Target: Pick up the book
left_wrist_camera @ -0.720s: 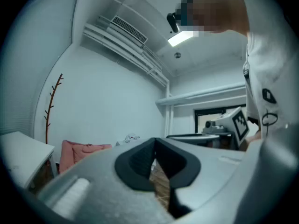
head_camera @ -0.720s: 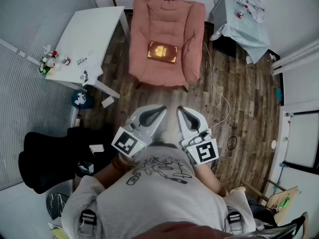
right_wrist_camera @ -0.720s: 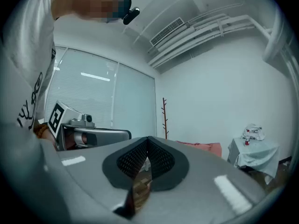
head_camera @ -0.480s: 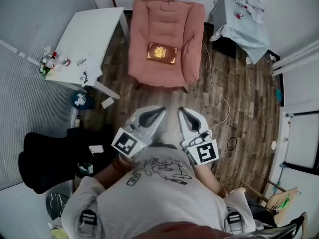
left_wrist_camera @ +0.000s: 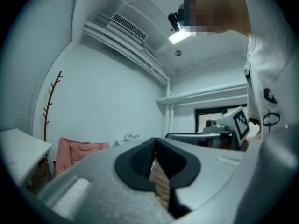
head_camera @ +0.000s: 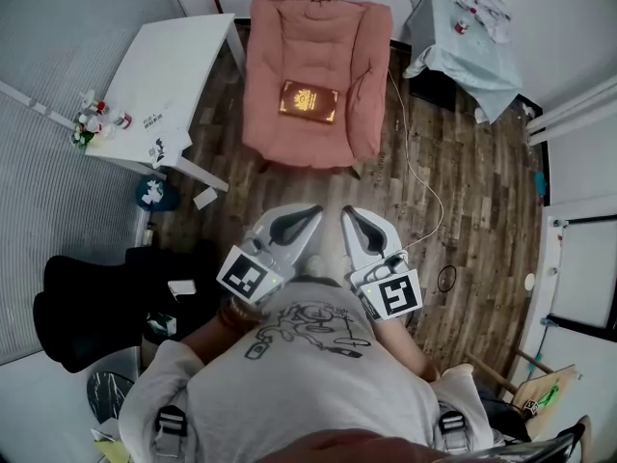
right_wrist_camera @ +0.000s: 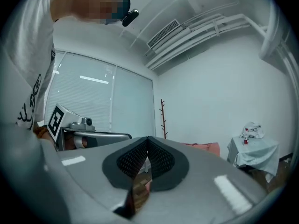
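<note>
A brown book (head_camera: pixel 308 101) with gold print lies flat on the seat of a pink armchair (head_camera: pixel 362 85), far ahead of me in the head view. Both grippers are held close to my chest, well short of the chair. My left gripper (head_camera: pixel 313 210) is shut with nothing between its jaws, and so is my right gripper (head_camera: pixel 347 212). In the left gripper view the left gripper (left_wrist_camera: pixel 154 143) shows its black pads touching, with the pink armchair (left_wrist_camera: pixel 74 150) low at the left. In the right gripper view the right gripper (right_wrist_camera: pixel 147 143) is likewise shut, level, and the book is hidden.
A white table (head_camera: pixel 178 66) with small items at its corner stands left of the chair. A cloth-covered side table (head_camera: pixel 463 41) stands at the right. A cable (head_camera: pixel 419 177) trails over the wooden floor. Black bags (head_camera: pixel 96 307) lie at my left.
The view has shifted slightly, so the chair and book sit a little higher and to the left. Both grippers have stayed shut and in place.
</note>
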### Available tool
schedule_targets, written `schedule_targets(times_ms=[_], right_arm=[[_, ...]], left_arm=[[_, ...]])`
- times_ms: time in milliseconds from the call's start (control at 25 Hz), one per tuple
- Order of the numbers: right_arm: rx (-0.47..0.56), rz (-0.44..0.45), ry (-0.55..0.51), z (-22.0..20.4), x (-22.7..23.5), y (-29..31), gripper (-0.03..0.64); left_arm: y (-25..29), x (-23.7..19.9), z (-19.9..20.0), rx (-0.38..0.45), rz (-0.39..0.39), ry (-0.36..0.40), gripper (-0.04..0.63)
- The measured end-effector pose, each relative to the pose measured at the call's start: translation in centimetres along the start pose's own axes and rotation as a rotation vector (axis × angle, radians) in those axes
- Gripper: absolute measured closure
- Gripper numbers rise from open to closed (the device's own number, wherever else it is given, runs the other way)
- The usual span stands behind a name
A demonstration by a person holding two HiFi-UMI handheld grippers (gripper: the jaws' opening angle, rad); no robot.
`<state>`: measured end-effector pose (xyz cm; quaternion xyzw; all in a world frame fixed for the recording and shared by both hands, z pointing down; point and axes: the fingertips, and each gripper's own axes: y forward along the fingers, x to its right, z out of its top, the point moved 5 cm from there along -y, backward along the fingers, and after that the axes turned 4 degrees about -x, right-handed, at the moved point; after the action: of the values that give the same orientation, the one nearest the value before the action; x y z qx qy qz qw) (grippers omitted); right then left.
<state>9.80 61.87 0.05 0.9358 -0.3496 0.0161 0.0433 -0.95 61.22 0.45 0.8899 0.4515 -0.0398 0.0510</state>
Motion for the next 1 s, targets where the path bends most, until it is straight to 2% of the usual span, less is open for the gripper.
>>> schedule_targets(times_ms=[520,680,920,1000], right_arm=[[-0.007,0.011,0.020,-1.1,2.7,-1.5,0.612],[-0.013,0.035,0.009,-1.1,2.9,-0.3,0.612],[-0.082,0.025,0.000,-1.8,3.4,1.9,0.612],[-0.076,0.028,-0.001,-1.7,3.5,3.2,0.612]], left_arm=[[2.5,1.1,-0.7,-0.004,0.030,-0.015,0.592],[2.6,0.2,-0.9,-0.004,0.042,-0.024,0.592],[2.7,-2.2,-1.3,-0.006,0.050,-0.034,0.592],[2.9,-3.5,-1.3,-0.004,0.050,-0.040,0.592]])
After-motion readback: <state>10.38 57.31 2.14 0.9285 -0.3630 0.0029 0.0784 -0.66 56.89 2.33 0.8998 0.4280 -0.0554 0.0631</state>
